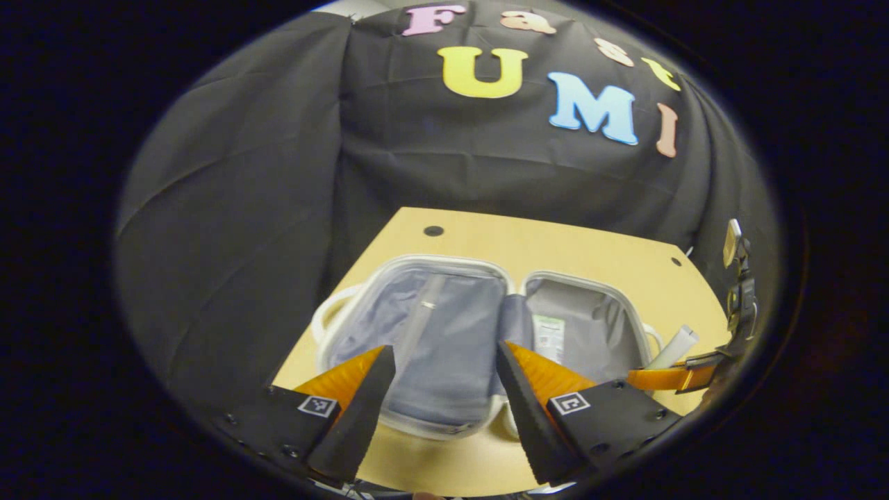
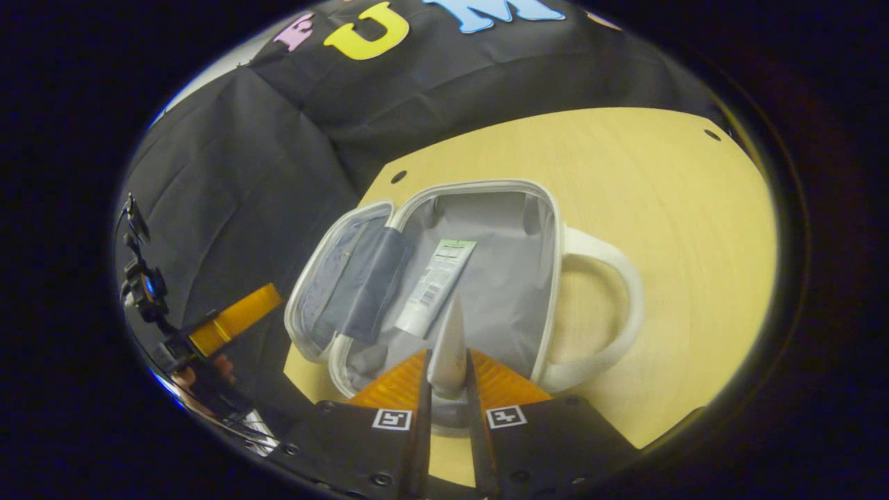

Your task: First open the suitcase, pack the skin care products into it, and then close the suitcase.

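Note:
A small white suitcase (image 1: 444, 260) lies open on the wooden table (image 1: 555, 243), both grey-lined halves facing up. A white tube with a green-topped label (image 1: 549, 335) rests in its right half. My left gripper (image 1: 444, 348) hovers open over the near edge of the left half, holding nothing. In the right gripper view, my right gripper (image 2: 448, 357) is shut on a pale tapering tube (image 2: 450, 333), held above the near end of the suitcase (image 2: 486, 186) where the labelled tube (image 2: 437, 281) lies. In the left gripper view, the right gripper (image 1: 660, 368) and its tube (image 1: 677, 345) appear at the suitcase's right.
The suitcase's white handle (image 2: 611, 305) loops out over bare table (image 2: 660, 194) on the right. Black cloth walls close off the back and left. The left gripper (image 2: 236, 316) shows at the far left of the right gripper view.

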